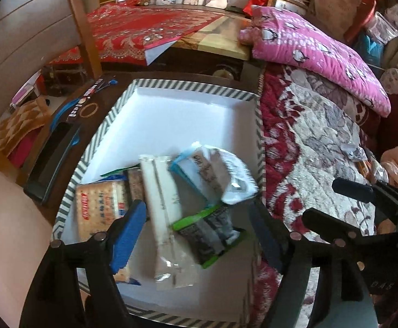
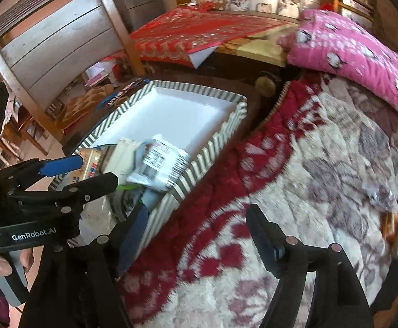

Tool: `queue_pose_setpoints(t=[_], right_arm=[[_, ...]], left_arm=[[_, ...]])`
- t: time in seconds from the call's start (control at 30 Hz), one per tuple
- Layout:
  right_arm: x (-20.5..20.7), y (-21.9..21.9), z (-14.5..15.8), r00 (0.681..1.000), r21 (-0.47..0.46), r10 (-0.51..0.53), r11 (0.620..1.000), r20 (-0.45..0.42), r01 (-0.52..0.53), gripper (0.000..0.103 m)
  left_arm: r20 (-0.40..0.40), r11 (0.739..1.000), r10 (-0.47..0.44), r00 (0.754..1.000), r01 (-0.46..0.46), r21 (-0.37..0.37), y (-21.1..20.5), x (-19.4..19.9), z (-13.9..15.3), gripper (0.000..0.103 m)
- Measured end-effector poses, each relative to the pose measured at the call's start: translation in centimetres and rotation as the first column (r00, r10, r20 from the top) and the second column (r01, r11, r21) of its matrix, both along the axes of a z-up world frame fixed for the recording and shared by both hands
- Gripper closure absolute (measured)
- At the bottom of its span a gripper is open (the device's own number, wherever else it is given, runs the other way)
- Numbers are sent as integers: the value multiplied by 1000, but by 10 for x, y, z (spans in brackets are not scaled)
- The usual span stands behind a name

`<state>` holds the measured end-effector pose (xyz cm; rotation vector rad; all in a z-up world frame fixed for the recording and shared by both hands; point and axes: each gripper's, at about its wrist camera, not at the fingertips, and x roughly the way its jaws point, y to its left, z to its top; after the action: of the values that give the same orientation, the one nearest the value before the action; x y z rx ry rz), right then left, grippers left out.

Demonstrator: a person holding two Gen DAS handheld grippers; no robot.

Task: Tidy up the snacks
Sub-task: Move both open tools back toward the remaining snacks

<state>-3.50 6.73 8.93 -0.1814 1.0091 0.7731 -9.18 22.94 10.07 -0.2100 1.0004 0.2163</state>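
The left gripper (image 1: 199,235) is closest to the camera, and its two blue fingers stand wide apart with nothing pinched between them. It hangs over the near end of a striped box (image 1: 193,86) with a white floor. The right gripper (image 2: 199,235) is spread apart too and holds nothing. It hangs over the red and cream flowery blanket (image 2: 321,164), just beside the box.

The snacks lie in a loose pile at the near end of the box. I count five packs there:
- one cracker pack (image 1: 100,207) on the left
- one long white pack (image 1: 163,199) in the middle
- one green-edged pack (image 1: 209,232) near the front
- one blue and white pack (image 1: 212,172) that looks crumpled
- one dark pack (image 1: 134,186) that peeks out between the crackers and the white pack

A few more wrappers (image 1: 362,161) lie on the blanket far to the right, well apart from the box. They are too blurry to count.

I think all the packs are light and thin. The wrappers look shiny, so they could slip. The crackers would break if squeezed hard. A good spot to pinch is the flat sealed edge of a pack, not the puffy middle.

The far half of the box is bare, so there is room to line the packs up.
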Motion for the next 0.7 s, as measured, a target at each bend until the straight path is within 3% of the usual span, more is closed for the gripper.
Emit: queue_pose_setpoints(t=[0.7], right_arm=[[3,-127,-21,976,-40,-212,977,-46,210,23]], left_arm=[[-27,981,-195,980,195,-5,-107,34,-6,25]])
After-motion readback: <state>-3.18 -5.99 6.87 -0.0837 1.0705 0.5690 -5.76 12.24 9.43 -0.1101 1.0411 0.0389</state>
